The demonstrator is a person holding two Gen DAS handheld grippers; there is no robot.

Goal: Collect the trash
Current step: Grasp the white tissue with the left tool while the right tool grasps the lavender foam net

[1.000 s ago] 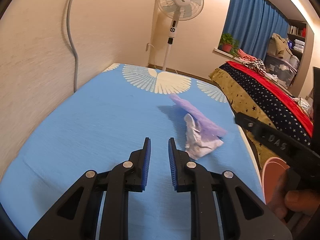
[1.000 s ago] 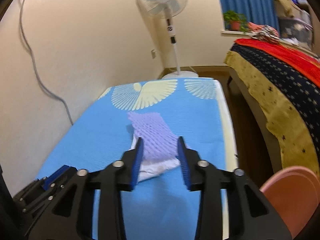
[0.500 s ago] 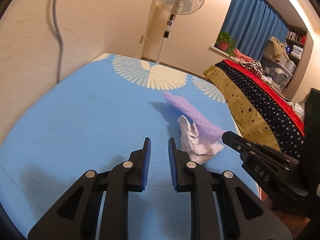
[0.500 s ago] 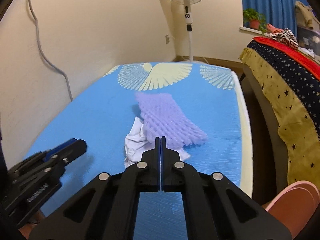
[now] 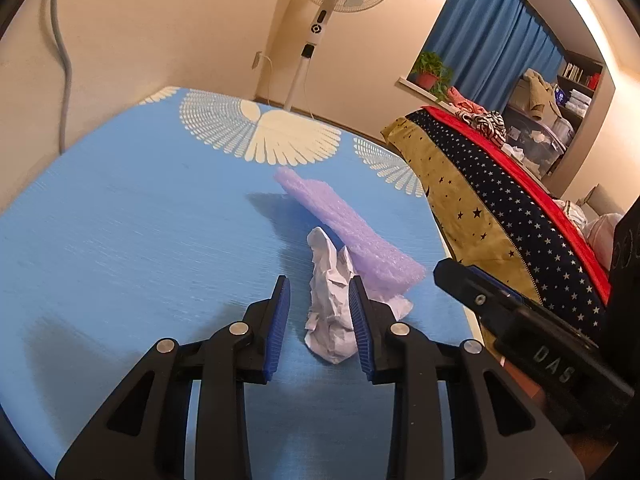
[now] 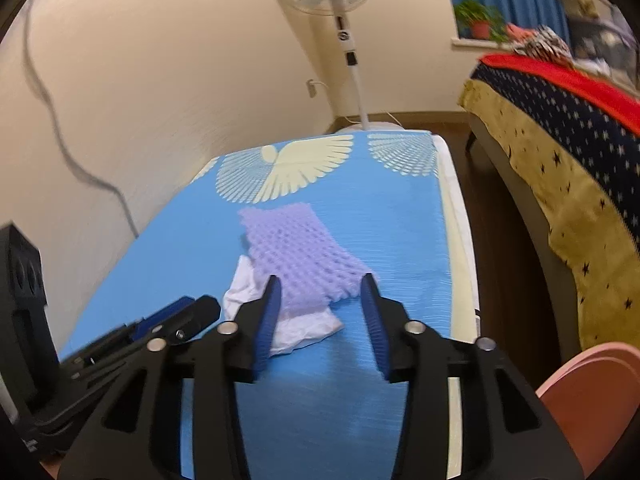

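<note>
While foam net [image 6: 301, 257] hides crumpled paper [image 6: 245, 293], tools seemingly gape.

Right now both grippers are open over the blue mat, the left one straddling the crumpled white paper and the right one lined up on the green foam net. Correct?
Almost. The foam net is purple, not green, as the right wrist view shows. The rest holds: the left gripper stands open around the crumpled white paper, and the right gripper is open over the blue mat.

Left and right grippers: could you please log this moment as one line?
left gripper open around crumpled paper | right gripper open at purple foam net
</note>
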